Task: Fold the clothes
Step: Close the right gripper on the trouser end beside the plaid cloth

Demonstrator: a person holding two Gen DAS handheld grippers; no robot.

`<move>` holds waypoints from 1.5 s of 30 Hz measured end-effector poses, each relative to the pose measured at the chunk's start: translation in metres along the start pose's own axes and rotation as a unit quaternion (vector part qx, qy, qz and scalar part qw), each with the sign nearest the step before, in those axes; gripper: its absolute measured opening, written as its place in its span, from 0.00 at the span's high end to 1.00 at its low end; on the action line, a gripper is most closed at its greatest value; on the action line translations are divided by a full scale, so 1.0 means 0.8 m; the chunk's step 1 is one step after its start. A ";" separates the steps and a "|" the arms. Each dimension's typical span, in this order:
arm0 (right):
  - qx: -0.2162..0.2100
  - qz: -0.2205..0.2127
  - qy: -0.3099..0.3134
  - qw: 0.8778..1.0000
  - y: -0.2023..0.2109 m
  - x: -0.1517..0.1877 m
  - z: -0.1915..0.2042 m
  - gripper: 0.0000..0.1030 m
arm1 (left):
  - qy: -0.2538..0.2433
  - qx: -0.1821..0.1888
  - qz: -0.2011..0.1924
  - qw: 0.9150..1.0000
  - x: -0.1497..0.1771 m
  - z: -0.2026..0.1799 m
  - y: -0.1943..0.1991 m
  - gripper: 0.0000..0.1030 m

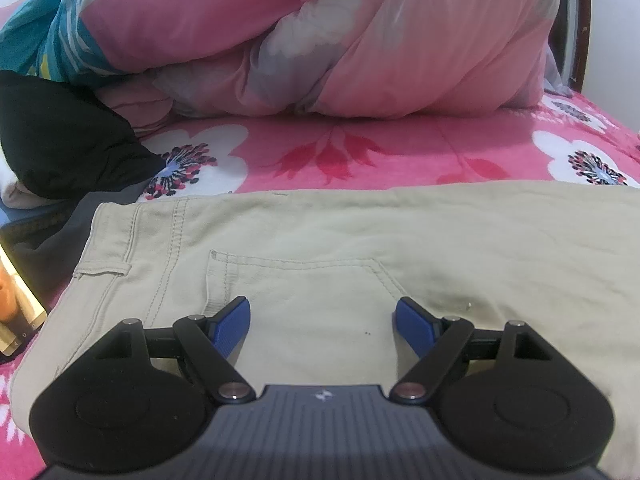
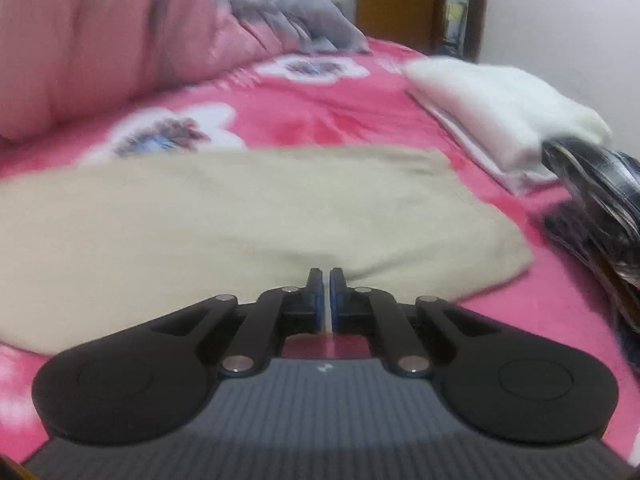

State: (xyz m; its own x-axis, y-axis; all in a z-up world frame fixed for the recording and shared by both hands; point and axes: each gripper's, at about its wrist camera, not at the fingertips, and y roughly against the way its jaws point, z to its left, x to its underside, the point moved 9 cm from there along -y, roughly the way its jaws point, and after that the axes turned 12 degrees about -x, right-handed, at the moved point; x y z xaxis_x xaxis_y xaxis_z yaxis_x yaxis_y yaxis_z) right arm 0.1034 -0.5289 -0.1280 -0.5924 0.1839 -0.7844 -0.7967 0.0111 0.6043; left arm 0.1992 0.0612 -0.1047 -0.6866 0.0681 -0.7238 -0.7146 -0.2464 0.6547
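On pink floral bedspread [image 1: 400,148], beige trousers [image 1: 360,232], left claw [image 1: 322,320] wide, right claw [image 2: 325,280] nearly closed, quilt [image 1: 320,40] behind.

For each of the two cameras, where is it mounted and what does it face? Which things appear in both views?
Left wrist: sits on the left gripper, low over the beige trousers, facing their back pocket and the pink quilt; its open fingers show.
Right wrist: sits on the right gripper, facing the trousers' edge and a folded white towel; its shut fingers show.
Shared: trousers, quilt, floral bedsheet.
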 end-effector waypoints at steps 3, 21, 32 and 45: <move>0.085 -0.013 -0.054 0.995 0.011 -0.011 -0.072 0.98 | 0.000 0.002 0.000 1.000 0.000 0.001 0.000 0.21; -0.013 0.025 -0.165 0.986 -0.133 -0.123 -0.114 1.00 | -0.003 -0.002 0.002 1.000 -0.001 0.001 -0.002 0.20; 0.004 -0.025 -0.252 0.968 -0.052 -0.132 -0.092 0.92 | 0.000 -0.002 0.014 1.000 -0.006 0.001 -0.001 0.20; -0.287 0.075 -0.072 0.952 0.027 -0.035 0.293 0.78 | -0.001 0.027 -0.004 1.000 0.017 0.002 0.086 0.20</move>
State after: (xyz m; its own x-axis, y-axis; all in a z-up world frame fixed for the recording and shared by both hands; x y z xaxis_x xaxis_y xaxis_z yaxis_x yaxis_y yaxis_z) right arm 0.1306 -0.3035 -0.0599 -0.7153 0.2739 -0.6429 -0.6627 -0.5576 0.4999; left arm 0.1401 0.0471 -0.0692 -0.6812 0.0725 -0.7285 -0.7262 -0.1933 0.6597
